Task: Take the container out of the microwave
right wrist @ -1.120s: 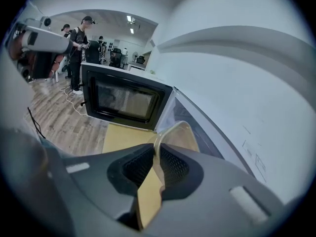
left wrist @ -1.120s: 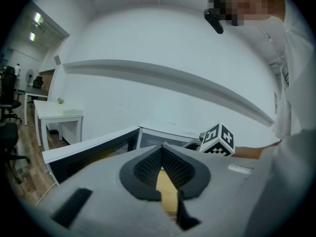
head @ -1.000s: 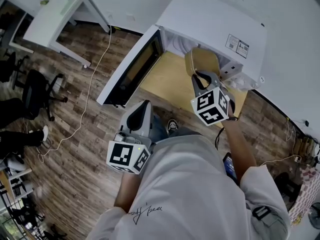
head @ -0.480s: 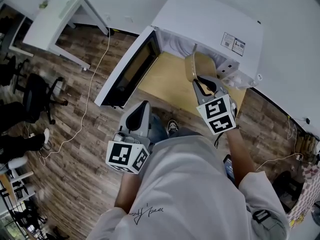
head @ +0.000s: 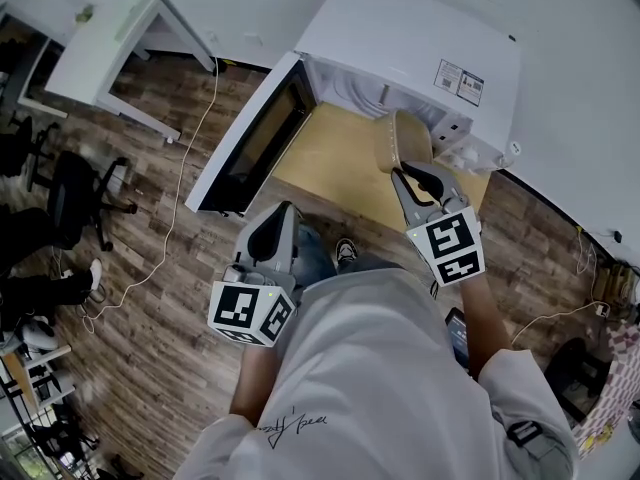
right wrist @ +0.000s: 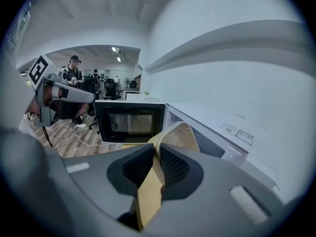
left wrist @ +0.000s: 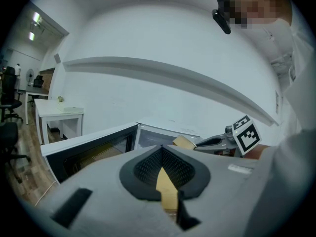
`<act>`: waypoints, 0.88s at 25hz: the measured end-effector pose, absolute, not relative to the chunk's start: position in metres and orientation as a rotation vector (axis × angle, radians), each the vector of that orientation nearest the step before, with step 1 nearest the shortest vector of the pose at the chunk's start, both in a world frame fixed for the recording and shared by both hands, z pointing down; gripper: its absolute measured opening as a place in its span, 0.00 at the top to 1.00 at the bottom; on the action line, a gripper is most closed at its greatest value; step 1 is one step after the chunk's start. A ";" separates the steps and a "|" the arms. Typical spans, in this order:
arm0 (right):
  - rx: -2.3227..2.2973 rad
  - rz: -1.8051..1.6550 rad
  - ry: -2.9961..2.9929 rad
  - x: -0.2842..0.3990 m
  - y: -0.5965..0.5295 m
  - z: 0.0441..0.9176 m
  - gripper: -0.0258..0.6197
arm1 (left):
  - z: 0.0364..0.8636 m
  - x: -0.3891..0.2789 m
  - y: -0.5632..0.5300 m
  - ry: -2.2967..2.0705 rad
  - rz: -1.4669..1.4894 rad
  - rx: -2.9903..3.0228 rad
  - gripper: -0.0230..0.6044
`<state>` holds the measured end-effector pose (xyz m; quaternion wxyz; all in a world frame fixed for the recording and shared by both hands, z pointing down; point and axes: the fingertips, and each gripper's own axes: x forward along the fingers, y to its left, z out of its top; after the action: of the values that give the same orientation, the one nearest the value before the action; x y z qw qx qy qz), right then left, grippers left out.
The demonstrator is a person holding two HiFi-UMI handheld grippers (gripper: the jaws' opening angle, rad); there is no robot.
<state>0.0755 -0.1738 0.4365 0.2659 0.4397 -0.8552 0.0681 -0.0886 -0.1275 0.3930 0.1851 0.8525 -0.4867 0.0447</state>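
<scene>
Drawn back slightly, the right gripper (head: 410, 173) clamps the wooden bowl (head: 402, 138) by its rim, just outside the microwave (head: 420, 38), over the wooden table's (head: 330, 163) back edge. The left gripper (left wrist: 161, 157) is closed and empty. A one-sided rim pinch risks the bowl pivoting and slipping.

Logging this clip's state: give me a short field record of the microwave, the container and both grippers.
microwave: door open
container: just outside the microwave mouth, over the table, tilted
right gripper: shut on the container rim
left gripper: jaws together, apart from the microwave
task stage: container held, not set down
</scene>
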 end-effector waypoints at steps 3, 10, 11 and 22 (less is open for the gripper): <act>1.207 0.191 -2.370 0.075 -0.166 0.427 0.87 | 0.389 -0.091 -0.125 -1.383 0.113 2.406 0.97; 1.218 0.152 -2.518 0.069 -0.153 0.400 0.87 | 0.377 -0.101 -0.120 -1.410 0.082 2.436 0.97; 1.217 0.147 -2.535 0.069 -0.152 0.398 0.87 | 0.376 -0.102 -0.119 -1.413 0.071 2.441 0.97; 1.240 0.188 -2.648 0.078 -0.155 0.385 0.87 | 0.370 -0.100 -0.107 -1.404 -0.020 2.481 0.97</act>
<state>0.0778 -0.1547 0.3847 0.1055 0.4208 -0.8988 0.0637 -0.1002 -0.1070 0.3699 0.1450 0.8611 -0.4873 -0.0069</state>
